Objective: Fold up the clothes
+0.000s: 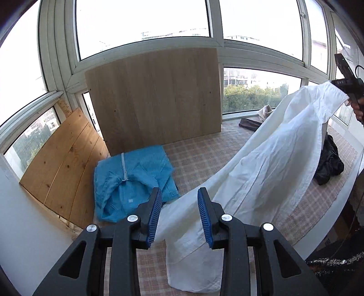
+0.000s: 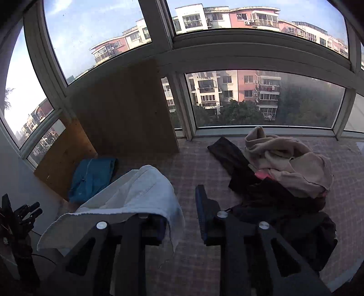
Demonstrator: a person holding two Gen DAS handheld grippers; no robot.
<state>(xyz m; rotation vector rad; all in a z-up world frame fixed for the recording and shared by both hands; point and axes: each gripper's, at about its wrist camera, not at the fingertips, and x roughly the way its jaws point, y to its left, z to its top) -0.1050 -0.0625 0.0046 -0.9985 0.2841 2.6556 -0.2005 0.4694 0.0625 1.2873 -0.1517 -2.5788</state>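
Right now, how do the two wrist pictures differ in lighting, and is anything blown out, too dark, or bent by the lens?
Left wrist view: bright; upper window panes blown out to white, white cloth garment and folded blue zip garment well lit. Right wrist view: backlit, sky and buildings clear, but the checked surface and dark clothes pile sit in shadow. Both: fisheye bends the window frames.

Matt white cloth garment (image 1: 268,159)

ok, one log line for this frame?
white garment draped over right gripper finger, lifted | left gripper open, empty | blue garment folded
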